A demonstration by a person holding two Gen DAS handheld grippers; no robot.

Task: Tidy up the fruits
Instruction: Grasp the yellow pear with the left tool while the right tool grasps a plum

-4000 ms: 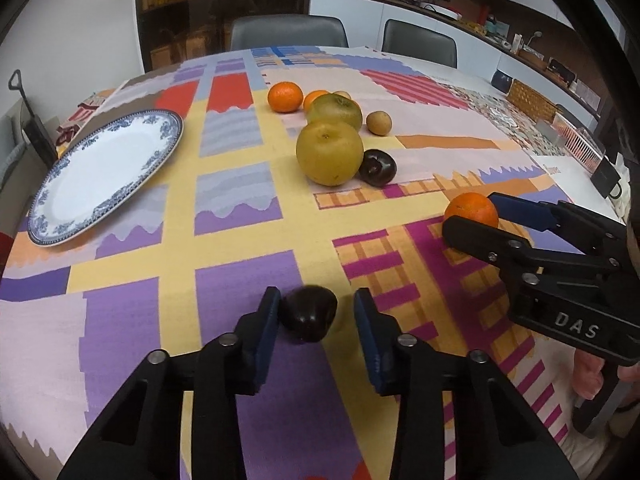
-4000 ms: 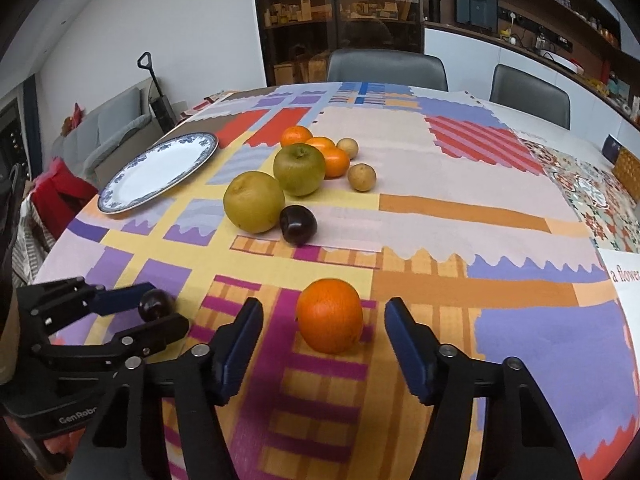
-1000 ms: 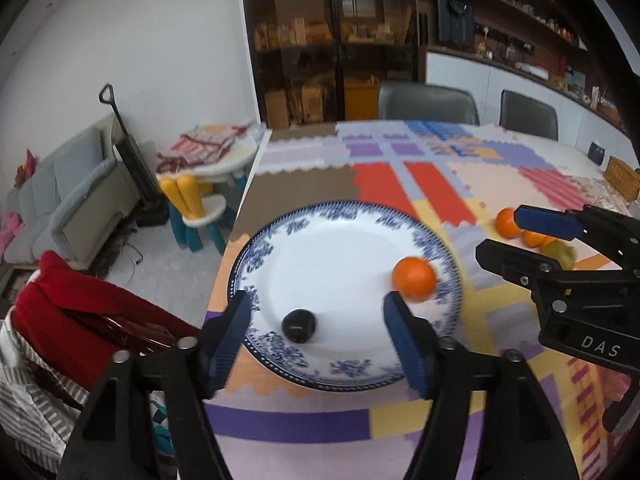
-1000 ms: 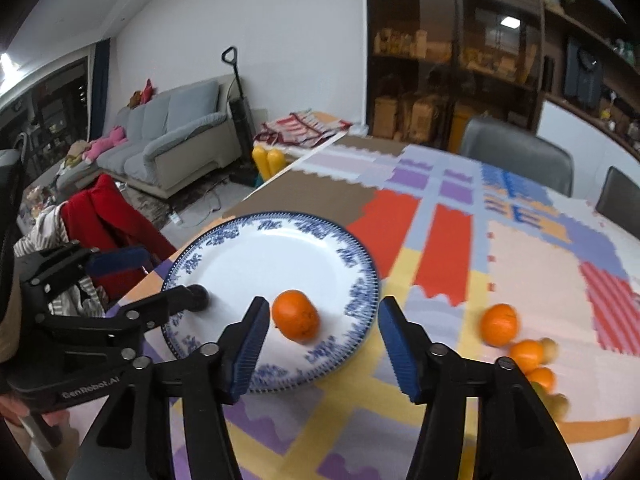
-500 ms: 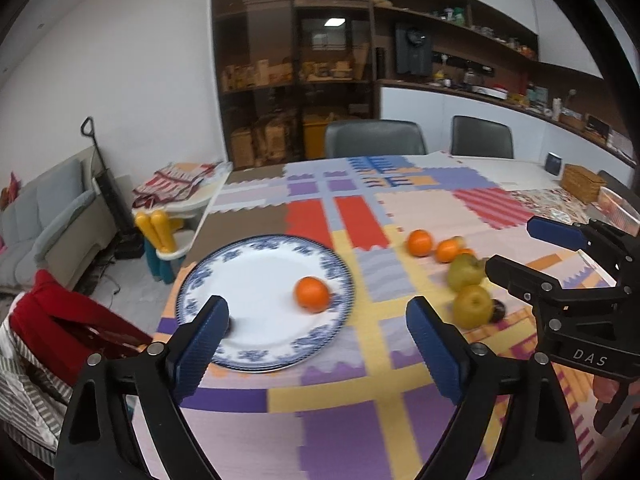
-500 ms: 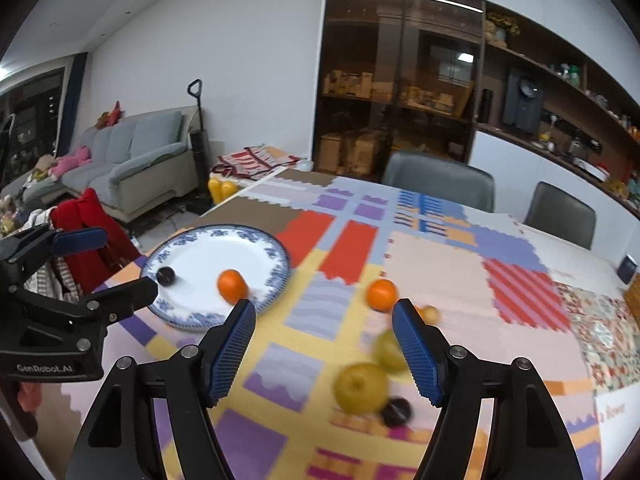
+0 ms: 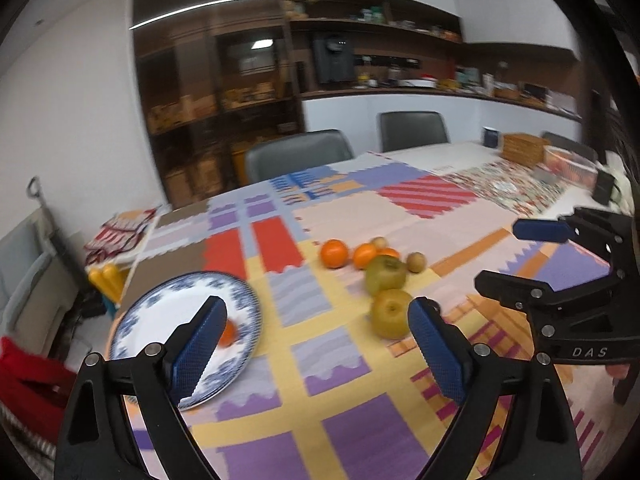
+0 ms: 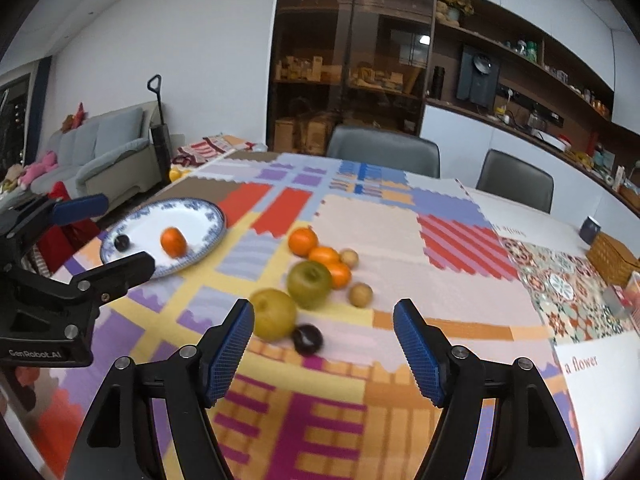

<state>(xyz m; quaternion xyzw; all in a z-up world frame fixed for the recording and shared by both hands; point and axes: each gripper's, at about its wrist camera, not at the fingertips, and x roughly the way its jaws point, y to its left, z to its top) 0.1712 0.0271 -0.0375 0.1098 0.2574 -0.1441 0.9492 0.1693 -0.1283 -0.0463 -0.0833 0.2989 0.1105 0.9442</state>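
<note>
Fruits split between two places: one orange [image 8: 173, 242] and one small dark plum [image 8: 121, 242] lie on the blue-rimmed plate [image 8: 208, 208]; the rest sit clustered mid-tabletop [image 8: 400, 224] on the patchwork cloth.

Cluster, right wrist view: yellow pear [image 8: 275, 313], green apple [image 8: 309, 284], dark plum [image 8: 307, 340], three oranges behind, two small brown fruits.

Right tongs [image 8: 323, 354]: jaws apart, nothing between the pads, no contact. Left tongs [image 7: 316, 346]: spread wide, empty.

Key relation: the yellow pear and dark plum lie straight ahead of the right tongs, just beyond the tips, the pear toward its left finger. Both are roundish, so no long axis to align with. From the left wrist view the pear [image 7: 390, 319] sits near the right-hand finger, the plate to the left. Judgement: either hand could reach; the right is better centred on the plum.

Legible text: "DAS" on the right tongs body, "GenRobot.AI" on the left, "a flower" on a white card at the tabletop edge.
</note>
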